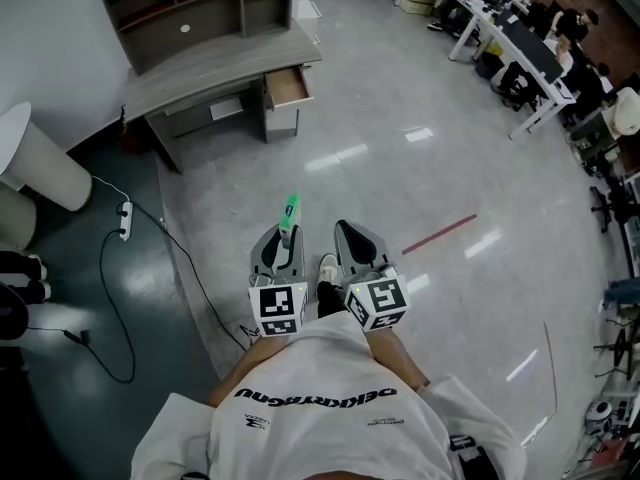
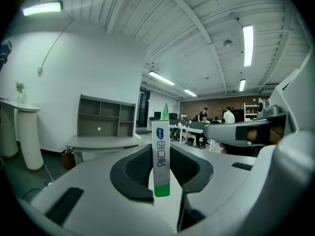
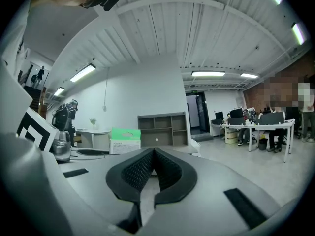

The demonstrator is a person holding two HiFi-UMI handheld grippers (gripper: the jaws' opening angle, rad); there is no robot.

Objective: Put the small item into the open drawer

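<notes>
Box [image 1: 290, 211] sits in left gripper [image 1: 284, 240], far from open drawer [image 1: 288, 86] under desk [image 1: 215, 68].

Path: bare floor tiles [image 1: 370, 168] stretch unbroken to the open drawer [image 1: 288, 86].
Left: power strip [image 1: 125, 220] and cable [image 1: 101, 273] lie off to the side.
Drawer: juts out past the desktop [image 1: 215, 63].

The floor [image 1: 420, 208] is glossy, the desk [image 1: 200, 68] matt, the box [image 2: 161, 156] smooth card.

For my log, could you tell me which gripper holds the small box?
The left gripper, clamped on the green-and-white box; the right gripper is shut and empty.
</notes>
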